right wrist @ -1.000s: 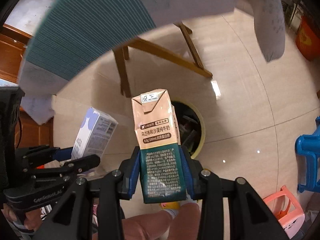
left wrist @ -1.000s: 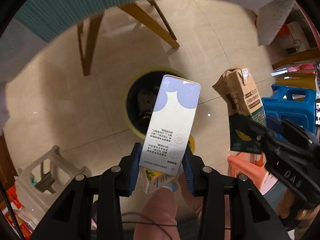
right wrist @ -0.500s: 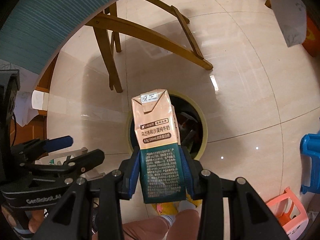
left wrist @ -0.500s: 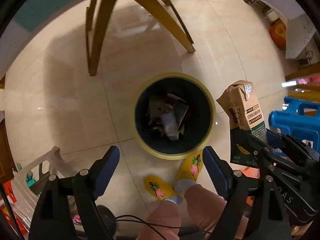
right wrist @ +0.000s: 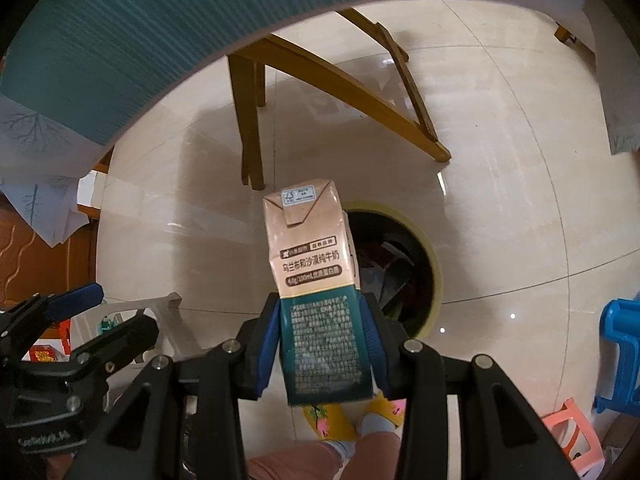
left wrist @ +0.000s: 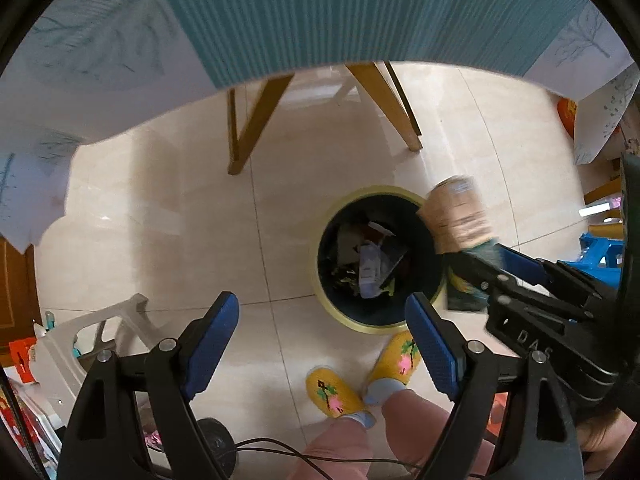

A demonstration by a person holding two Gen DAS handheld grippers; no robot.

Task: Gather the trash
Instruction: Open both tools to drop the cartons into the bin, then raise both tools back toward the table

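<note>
A round yellow-rimmed trash bin (left wrist: pixel 416 322) stands on the tile floor, with several crumpled items inside; it also shows in the right wrist view (right wrist: pixel 434 268). My left gripper (left wrist: pixel 322 344) is open and empty, above the floor just left of the bin. My right gripper (right wrist: pixel 323 344) is shut on a tan and dark green milk carton (right wrist: pixel 316 276), held upright over the bin's left edge. The same carton (left wrist: pixel 456 216) shows blurred over the bin's right rim in the left wrist view.
Wooden table legs (left wrist: pixel 248 120) stand behind the bin under a teal cloth (left wrist: pixel 360 12). A white stool (left wrist: pixel 80 344) is at the left, blue (right wrist: pixel 624 352) and pink (right wrist: pixel 572 436) stools at the right. The person's yellow slippers (left wrist: pixel 332 390) are by the bin.
My left gripper opened and let go of the white and purple carton, which is out of sight. Both grippers drew back; the right one still holds the milk carton near the bin.
</note>
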